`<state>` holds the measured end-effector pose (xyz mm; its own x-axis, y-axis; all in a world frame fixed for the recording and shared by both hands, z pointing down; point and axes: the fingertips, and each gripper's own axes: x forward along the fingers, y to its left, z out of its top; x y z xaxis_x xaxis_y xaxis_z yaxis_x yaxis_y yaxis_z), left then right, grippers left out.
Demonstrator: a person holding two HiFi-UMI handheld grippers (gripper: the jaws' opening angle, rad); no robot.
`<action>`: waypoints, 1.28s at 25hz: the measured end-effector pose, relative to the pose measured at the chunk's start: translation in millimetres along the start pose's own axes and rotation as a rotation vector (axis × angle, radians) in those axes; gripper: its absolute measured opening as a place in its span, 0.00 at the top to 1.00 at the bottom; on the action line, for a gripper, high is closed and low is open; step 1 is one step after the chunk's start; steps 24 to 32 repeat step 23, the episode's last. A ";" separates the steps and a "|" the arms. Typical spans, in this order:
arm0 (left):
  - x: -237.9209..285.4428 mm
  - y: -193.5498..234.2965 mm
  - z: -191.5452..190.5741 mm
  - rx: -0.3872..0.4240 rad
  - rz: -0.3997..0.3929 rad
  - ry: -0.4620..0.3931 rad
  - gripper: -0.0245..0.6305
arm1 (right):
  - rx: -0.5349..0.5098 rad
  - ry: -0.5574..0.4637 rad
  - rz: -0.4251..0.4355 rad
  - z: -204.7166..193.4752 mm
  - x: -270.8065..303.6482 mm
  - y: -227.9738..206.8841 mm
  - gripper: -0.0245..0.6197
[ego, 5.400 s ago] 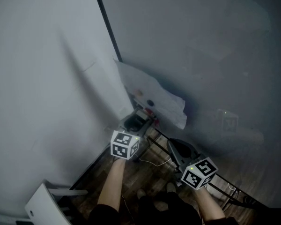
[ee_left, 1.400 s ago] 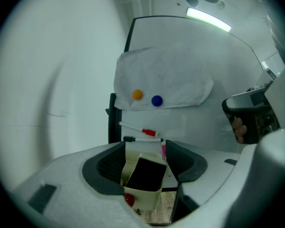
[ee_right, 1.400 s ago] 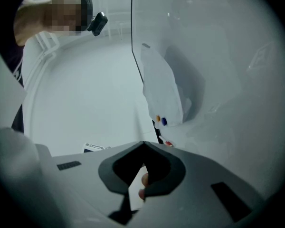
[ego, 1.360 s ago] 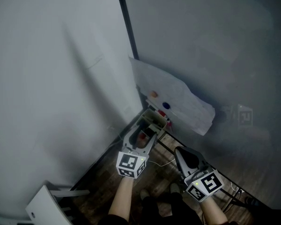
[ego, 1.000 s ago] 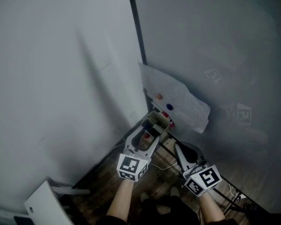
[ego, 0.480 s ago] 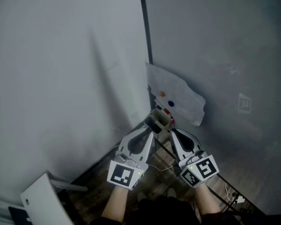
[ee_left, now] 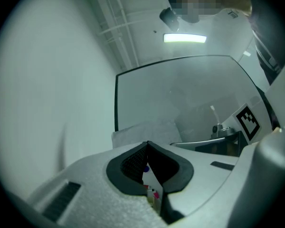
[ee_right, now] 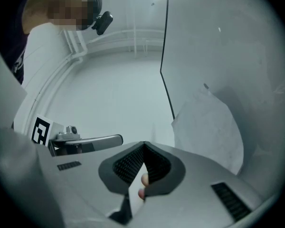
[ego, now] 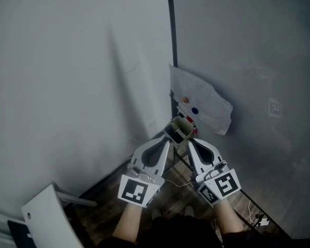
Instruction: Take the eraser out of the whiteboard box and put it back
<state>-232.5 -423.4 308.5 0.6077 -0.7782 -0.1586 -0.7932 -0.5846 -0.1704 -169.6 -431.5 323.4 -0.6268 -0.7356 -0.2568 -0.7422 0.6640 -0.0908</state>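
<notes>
Left gripper (ee_left: 147, 143): jaws just closed on nothing. Right gripper (ee_right: 143, 144): jaws together, empty. I judge the eraser sits in the small grey-green whiteboard box (ego: 177, 130) just past both tips. Risk: shut tips jab and knock the box.

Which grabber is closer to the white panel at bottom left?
Left. The left gripper is up-right of the white panel; the right gripper lies farther right, beyond it.

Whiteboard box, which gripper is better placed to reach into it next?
Left, narrowly. In the head view the left gripper ends right at the whiteboard box; the right gripper stops slightly short, lower right. Both are shut on nothing, the left having just closed, so either must reopen.
</notes>
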 end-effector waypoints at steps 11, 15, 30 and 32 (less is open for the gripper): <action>-1.3 0.9 -6.2 -0.009 -0.003 -0.004 0.96 | 0.003 0.006 0.006 -3.6 0.2 2.5 0.96; 0.5 3.7 -6.3 -0.002 0.000 -0.003 0.96 | 0.020 -0.018 0.018 0.9 2.9 4.2 0.96; 1.9 5.9 -12.1 -0.015 -0.011 -0.016 0.96 | 0.005 0.017 -0.003 -9.3 1.1 -3.3 0.96; 1.9 5.9 -12.1 -0.015 -0.011 -0.016 0.96 | 0.005 0.017 -0.003 -9.3 1.1 -3.3 0.96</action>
